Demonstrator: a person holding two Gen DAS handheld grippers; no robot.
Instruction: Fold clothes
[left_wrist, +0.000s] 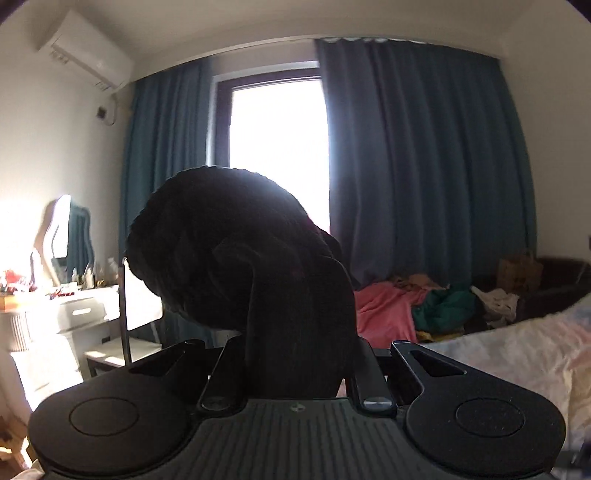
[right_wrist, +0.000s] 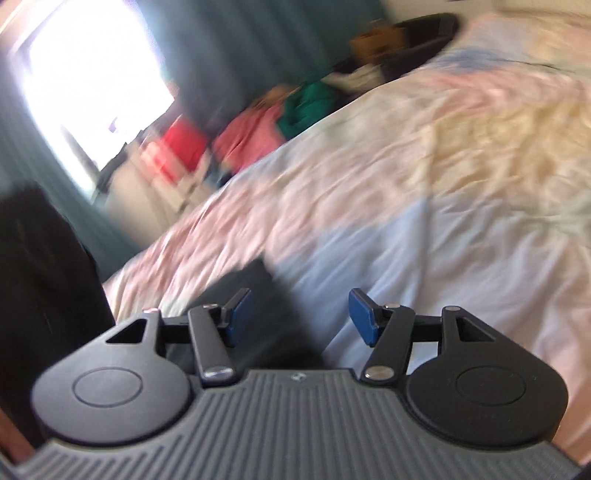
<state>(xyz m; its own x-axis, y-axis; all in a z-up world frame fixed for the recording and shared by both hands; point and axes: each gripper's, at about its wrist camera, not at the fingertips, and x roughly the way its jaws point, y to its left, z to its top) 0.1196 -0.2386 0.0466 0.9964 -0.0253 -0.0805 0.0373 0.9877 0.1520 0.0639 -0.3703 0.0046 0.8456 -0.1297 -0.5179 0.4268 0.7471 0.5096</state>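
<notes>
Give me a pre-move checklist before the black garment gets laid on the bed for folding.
1. Left gripper clamped on the black garment: ok.
2. Right gripper free, blue pads apart: ok.
3. Garment spread flat: not ok, it hangs bunched.
4. Bedspread bare ahead of right gripper: ok, apart from dark cloth at its near edge.
5. Right wrist view sharp: not ok, motion-blurred.
6. Garment's free edge located: cannot tell.

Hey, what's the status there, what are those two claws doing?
Left gripper clamped on black garment, held aloft. Right gripper open, empty, over the bedspread. Nothing in the way.
</notes>
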